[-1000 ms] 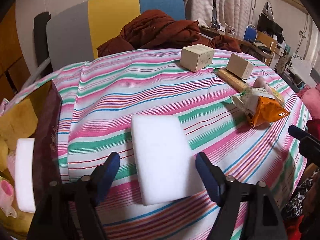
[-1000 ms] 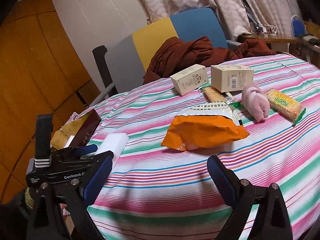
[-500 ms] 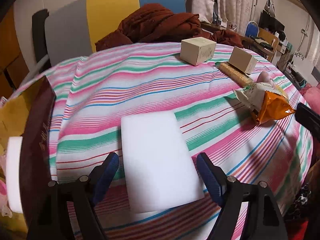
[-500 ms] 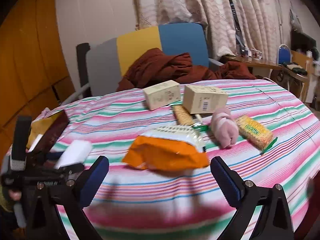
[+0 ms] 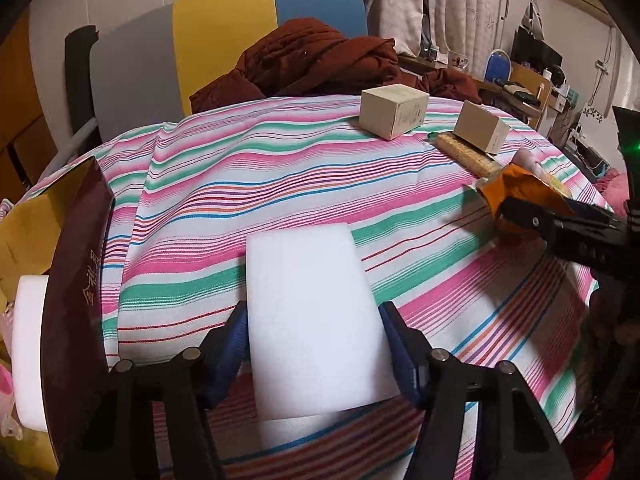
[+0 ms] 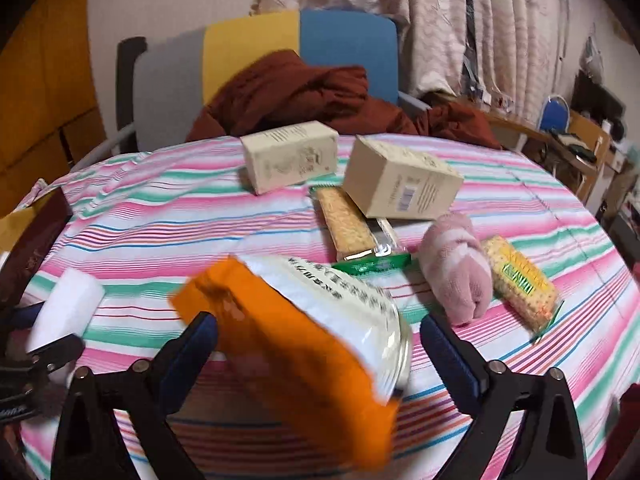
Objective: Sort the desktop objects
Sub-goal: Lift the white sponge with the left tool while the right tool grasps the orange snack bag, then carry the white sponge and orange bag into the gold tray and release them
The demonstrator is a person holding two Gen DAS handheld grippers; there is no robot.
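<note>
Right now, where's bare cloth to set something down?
Free: the wide stripe of cloth between the white block, the dark box and the far cartons. Crowded: cartons, cracker packs, pink roll and orange bag.

orange snack bag (image 6: 304, 344): motion-blurred, print unreadable, near end hidden behind gripper frame. white foam block (image 5: 316, 320): near edge blurred. second white block (image 5: 28, 360): partly hidden behind maroon box (image 5: 76, 292).

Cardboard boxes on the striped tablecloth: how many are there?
2. One cardboard box lies at the far edge near the brown cloth; the other box is beside it, resting partly on a cracker pack.
</note>
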